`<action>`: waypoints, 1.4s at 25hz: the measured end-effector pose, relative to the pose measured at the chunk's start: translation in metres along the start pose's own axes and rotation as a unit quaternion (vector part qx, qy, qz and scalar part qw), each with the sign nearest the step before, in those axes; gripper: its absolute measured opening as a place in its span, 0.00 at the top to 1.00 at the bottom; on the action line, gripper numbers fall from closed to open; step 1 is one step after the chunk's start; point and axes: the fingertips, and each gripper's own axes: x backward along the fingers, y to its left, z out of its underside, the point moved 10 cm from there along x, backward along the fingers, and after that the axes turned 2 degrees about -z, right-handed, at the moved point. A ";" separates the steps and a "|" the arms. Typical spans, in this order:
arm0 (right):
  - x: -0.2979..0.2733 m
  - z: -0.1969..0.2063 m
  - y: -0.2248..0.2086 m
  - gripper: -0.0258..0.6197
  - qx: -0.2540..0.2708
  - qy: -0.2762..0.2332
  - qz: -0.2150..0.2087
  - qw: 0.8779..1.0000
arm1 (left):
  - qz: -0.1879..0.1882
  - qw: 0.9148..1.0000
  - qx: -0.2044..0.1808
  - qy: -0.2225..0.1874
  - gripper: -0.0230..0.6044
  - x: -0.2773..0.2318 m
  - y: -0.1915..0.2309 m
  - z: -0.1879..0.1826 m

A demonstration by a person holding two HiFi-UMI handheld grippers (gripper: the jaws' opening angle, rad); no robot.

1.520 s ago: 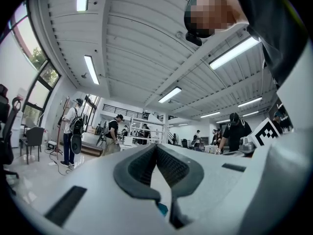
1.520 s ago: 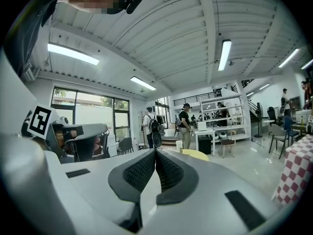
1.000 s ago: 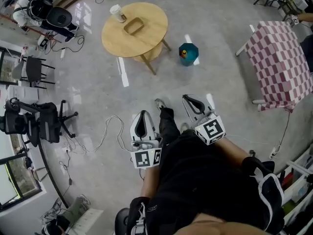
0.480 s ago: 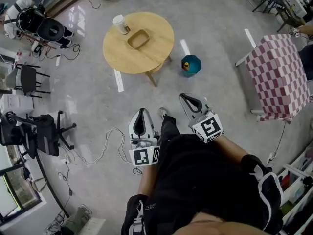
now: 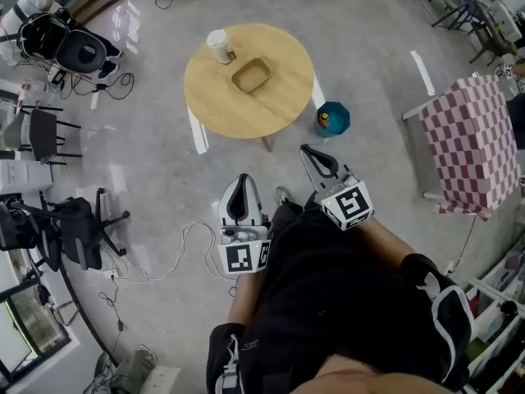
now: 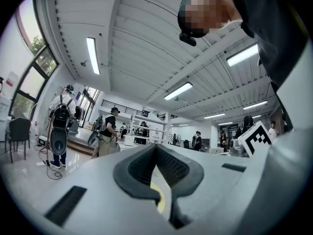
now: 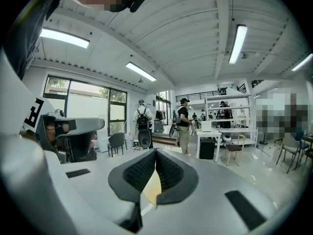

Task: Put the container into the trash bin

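A shallow brown container (image 5: 251,75) lies near the middle of a round wooden table (image 5: 279,109), with a white cup (image 5: 219,46) at the table's far left edge. A teal trash bin (image 5: 332,119) stands on the floor just right of the table. My left gripper (image 5: 240,179) is held in front of the person's body, short of the table, jaws together and empty. My right gripper (image 5: 303,148) points towards the gap between table and bin, also shut and empty. Both gripper views look level across the room, with the left gripper (image 6: 155,146) and the right gripper (image 7: 155,152) closed at their tips.
A table with a pink checked cloth (image 5: 472,142) stands at the right. Office chairs (image 5: 70,224) and a dark chair (image 5: 45,125) line the left side. A white cable (image 5: 176,240) trails over the grey floor near my left gripper. Several people stand far off in the room.
The table and bin have drawn closer and lower in the head view as the person walks towards them. Both grippers travel along, still shut and empty.
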 end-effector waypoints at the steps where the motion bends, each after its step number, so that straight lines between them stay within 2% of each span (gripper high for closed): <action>1: -0.007 -0.001 -0.002 0.92 0.000 0.002 -0.001 1.000 | -0.002 1.000 0.001 0.000 0.95 -0.003 0.005 0.000; 7: -0.060 -0.002 -0.021 0.92 0.007 0.021 -0.013 1.000 | -0.009 1.000 0.011 0.010 0.95 -0.036 0.037 0.003; 14: -0.119 0.001 -0.064 0.92 0.016 0.036 -0.030 0.999 | -0.026 0.999 0.013 0.013 0.95 -0.079 0.055 0.009; 20: -0.189 0.003 -0.098 0.92 0.025 0.057 -0.062 0.996 | -0.044 0.999 0.016 0.019 0.95 -0.141 0.089 0.015; 25: -0.239 0.012 -0.130 0.92 0.036 0.094 -0.093 0.991 | -0.051 0.998 0.031 0.024 0.95 -0.190 0.110 0.020; 30: -0.281 0.026 -0.154 0.91 0.069 0.151 -0.129 0.978 | -0.068 0.996 0.038 0.033 0.95 -0.228 0.122 0.029; 32: -0.297 0.037 -0.160 0.91 0.099 0.187 -0.145 0.967 | -0.073 0.996 0.039 0.036 0.95 -0.240 0.128 0.032; 35: -0.323 0.060 -0.165 0.91 0.155 0.242 -0.173 0.942 | -0.080 0.995 0.040 0.040 0.95 -0.255 0.138 0.038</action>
